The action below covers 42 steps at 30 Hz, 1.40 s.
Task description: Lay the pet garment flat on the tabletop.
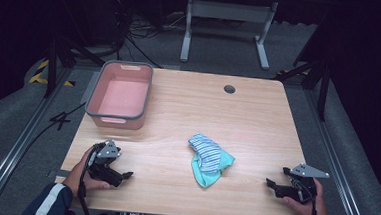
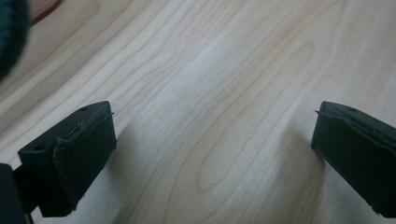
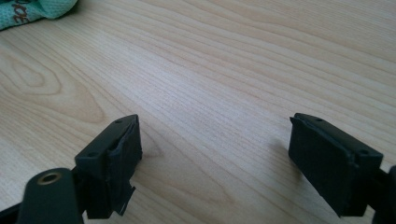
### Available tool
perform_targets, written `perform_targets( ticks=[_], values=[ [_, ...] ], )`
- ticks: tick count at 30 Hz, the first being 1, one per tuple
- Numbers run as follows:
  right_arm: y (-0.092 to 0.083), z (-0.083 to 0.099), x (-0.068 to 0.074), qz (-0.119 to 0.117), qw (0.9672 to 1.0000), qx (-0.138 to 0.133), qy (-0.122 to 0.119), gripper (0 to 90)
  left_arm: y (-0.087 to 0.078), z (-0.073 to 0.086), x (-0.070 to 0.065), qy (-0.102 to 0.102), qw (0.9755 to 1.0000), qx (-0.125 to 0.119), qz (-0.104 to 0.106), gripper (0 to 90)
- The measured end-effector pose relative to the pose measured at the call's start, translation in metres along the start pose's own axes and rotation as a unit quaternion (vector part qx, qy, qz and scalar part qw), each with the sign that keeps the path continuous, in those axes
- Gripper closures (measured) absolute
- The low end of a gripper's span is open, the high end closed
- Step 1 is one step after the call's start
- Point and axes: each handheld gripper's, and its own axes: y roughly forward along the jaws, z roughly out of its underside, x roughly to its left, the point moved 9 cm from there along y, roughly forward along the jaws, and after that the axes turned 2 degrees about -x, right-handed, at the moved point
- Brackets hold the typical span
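A small heap of cloth lies on the wooden table (image 1: 262,127) near its front middle: a blue-and-white striped piece (image 1: 205,153) on top of a teal piece (image 1: 205,174). My left gripper (image 1: 125,175) rests low at the front left, held by a hand, jaws pointing right toward the heap. In the left gripper view my left gripper (image 2: 212,140) stands wide open over bare wood. My right gripper (image 1: 270,184) sits at the front right and points left. In its own view my right gripper (image 3: 215,147) is open and holds nothing, and a corner of the teal cloth (image 3: 32,11) shows far ahead.
A pink basin (image 1: 116,117) with a grey rim stands at the table's back left, nothing visible inside it. A round cable hole (image 1: 229,89) sits near the back edge. Beyond the table are a white desk frame (image 1: 229,12) and floor cables.
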Motion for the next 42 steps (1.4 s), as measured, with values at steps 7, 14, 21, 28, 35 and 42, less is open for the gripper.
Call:
perform_targets(
  ticks=[7,14,21,28,35,42],
  values=[
    [0.0,0.0,0.0,0.0,1.0,0.0,0.0,17.7,0.002,-0.002,0.0,0.001,1.0,0.0,-0.001,0.4],
    [-0.001,0.0,0.0,-0.002,1.0,-0.002,0.0,20.5,0.002,-0.002,0.0,0.001,1.0,0.001,-0.001,0.4],
    [-0.002,-0.001,0.001,-0.011,0.9999,-0.006,-0.008,27.1,0.002,-0.002,0.0,0.002,1.0,0.001,0.001,0.3],
    [-0.01,-0.034,0.018,-0.039,0.9976,-0.03,-0.049,39.7,0.002,-0.002,0.0,0.003,1.0,0.001,0.002,0.3],
    [-0.004,-0.072,0.058,-0.08,0.99,-0.049,-0.105,46.5,0.002,-0.003,0.0,0.003,1.0,0.001,0.003,0.3],
    [0.01,-0.102,0.103,-0.121,0.9767,-0.054,-0.169,56.2,0.003,-0.003,0.0,0.002,1.0,0.0,0.005,0.3]
  ],
)
